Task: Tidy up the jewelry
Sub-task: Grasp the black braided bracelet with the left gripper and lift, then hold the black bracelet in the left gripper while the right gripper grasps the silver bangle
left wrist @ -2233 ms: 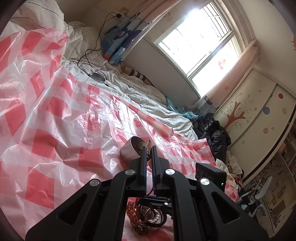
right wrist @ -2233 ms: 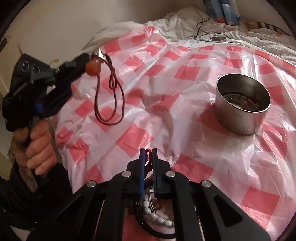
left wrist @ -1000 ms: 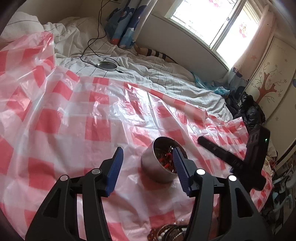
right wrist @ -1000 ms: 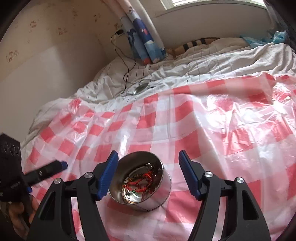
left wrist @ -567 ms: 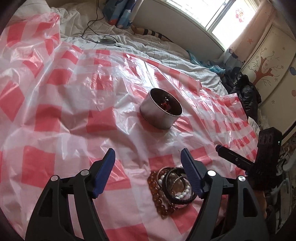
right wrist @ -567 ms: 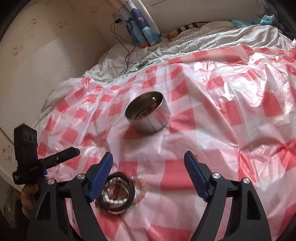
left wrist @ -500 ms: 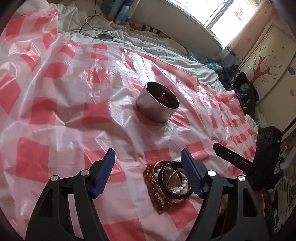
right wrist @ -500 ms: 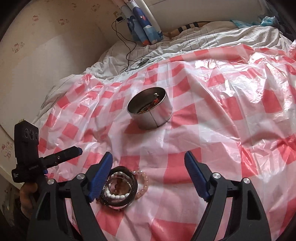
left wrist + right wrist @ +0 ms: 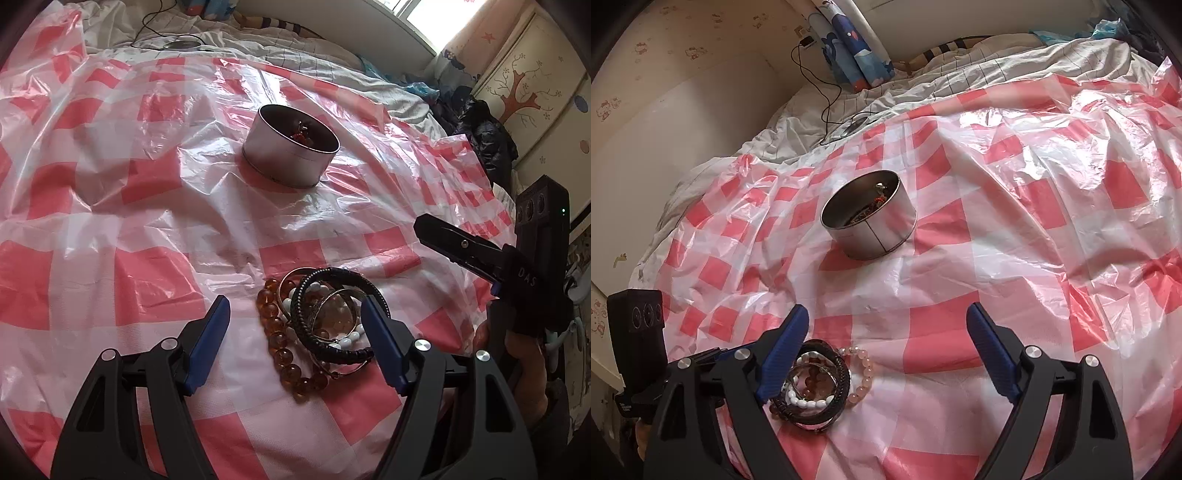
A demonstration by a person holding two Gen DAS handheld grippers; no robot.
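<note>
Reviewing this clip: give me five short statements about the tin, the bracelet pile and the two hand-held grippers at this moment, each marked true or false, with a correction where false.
1. The round silver metal tin stands upright on the red-and-white checked plastic sheet. True.
2. The tin is empty. False: red beaded jewelry lies inside.
3. The pile of bracelets touches the tin. False: bare sheet lies between them.
4. The left hand-held gripper is open with nothing gripped. True.
5. The right hand-held gripper is shut on the black braided bracelet. False: it is open; the bracelet lies in the pile.
</note>
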